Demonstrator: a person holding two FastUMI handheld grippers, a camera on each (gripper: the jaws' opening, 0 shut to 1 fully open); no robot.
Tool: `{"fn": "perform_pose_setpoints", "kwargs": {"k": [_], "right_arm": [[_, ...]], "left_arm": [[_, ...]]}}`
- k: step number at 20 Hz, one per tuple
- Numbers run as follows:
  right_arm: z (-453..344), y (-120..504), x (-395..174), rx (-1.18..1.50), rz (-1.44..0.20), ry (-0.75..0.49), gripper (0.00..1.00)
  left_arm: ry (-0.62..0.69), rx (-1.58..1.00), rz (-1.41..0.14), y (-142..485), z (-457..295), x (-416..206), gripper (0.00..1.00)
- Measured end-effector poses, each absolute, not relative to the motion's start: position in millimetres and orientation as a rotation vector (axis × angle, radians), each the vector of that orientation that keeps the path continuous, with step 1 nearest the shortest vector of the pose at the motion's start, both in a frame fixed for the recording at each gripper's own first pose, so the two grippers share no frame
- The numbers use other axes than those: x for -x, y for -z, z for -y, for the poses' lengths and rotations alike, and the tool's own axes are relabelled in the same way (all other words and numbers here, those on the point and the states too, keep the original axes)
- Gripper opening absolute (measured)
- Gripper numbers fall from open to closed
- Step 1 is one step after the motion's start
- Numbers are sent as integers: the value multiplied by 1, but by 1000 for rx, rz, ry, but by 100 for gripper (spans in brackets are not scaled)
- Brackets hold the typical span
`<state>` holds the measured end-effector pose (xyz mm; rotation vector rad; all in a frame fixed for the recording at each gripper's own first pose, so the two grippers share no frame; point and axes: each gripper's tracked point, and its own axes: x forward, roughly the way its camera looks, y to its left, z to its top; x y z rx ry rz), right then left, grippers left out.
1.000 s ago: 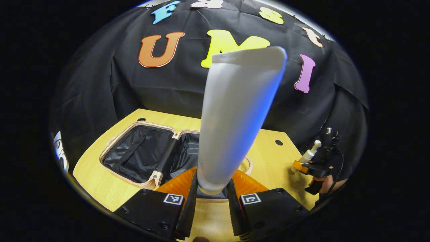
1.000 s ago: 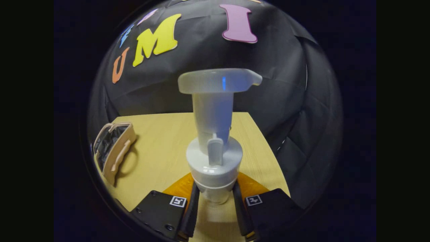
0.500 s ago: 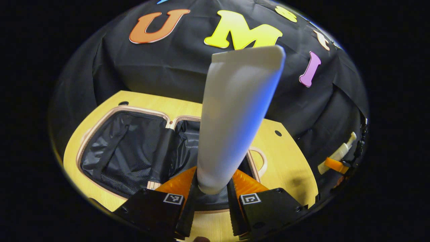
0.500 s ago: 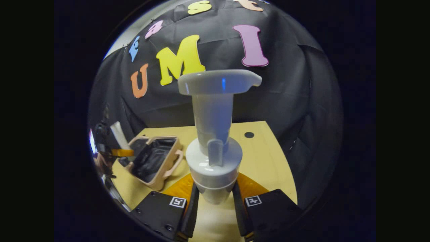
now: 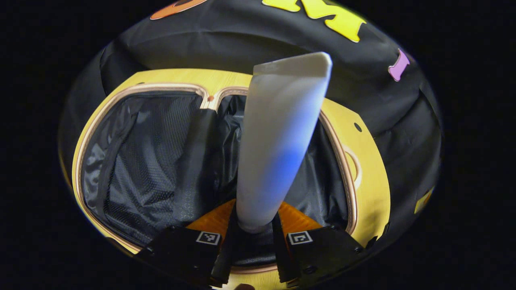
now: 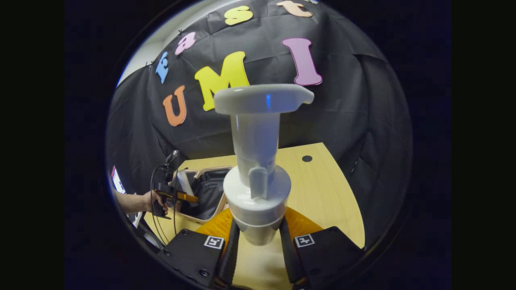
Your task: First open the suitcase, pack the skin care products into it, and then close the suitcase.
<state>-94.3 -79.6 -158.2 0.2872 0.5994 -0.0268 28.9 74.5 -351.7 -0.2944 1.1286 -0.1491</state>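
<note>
White tube (image 5: 278, 137), clamped at its base in the left gripper (image 5: 252, 237), stands directly above the open suitcase (image 5: 161, 153), while the right gripper (image 6: 258, 245), clamping the pump bottle (image 6: 258, 161), waits farther from the suitcase above the tabletop (image 6: 322, 189)

My matt white plastic tube (image 5: 278, 137) hangs over the suitcase's black mesh cloth lining (image 5: 149, 161); the pale wood-grain worktop (image 6: 322, 193) looks smooth.

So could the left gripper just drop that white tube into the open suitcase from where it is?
Probably yes. The left gripper, shut on the white tube, hangs over the open suitcase, whose dark lining looks bare below. The right gripper, holding the pump bottle, is off to the side.
</note>
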Motion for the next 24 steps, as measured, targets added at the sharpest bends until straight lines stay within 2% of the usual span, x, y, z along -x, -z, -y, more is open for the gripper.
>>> {"fn": "perform_pose_setpoints", "kwargs": {"k": [4, 9, 13, 14, 15, 16, 18, 19, 20, 21, 22, 24], "right_arm": [[67, 152, 95, -278, -607, 9, 46], [44, 148, 88, -246, -608, -51, 46], [27, 151, 81, -234, -623, -90, 46], [21, 155, 76, -223, -635, -102, 44], [15, 159, 69, -211, -649, -116, 46], [8, 163, 63, -202, -669, -132, 46], [-10, 172, 51, -196, -692, -175, 44], [-21, 174, 45, -194, -699, -201, 46], [-33, 178, 38, -188, -713, -227, 46], [-47, 180, 30, -182, -725, -255, 46], [-61, 183, 19, -172, -739, -282, 46], [-91, 192, 2, -163, -774, -343, 46]], "left_arm": [[123, 239, -1289, 367, -75, -18, 46], [99, 214, -1363, 373, -75, -18, 46], [89, 220, -1359, 371, -74, -17, 46], [81, 238, -1360, 370, -72, -15, 55], [73, 261, -1359, 366, -70, -11, 51], [64, 285, -1351, 360, -69, -7, 53], [58, 309, -1308, 344, -70, -1, 65], [54, 317, -1277, 335, -71, 2, 80], [43, 303, -1238, 324, -75, 4, 69], [40, 262, -1182, 311, -81, 10, 93], [41, 201, -1118, 297, -89, 13, 88], [37, 102, -1019, 271, -99, 30, 100]]}}
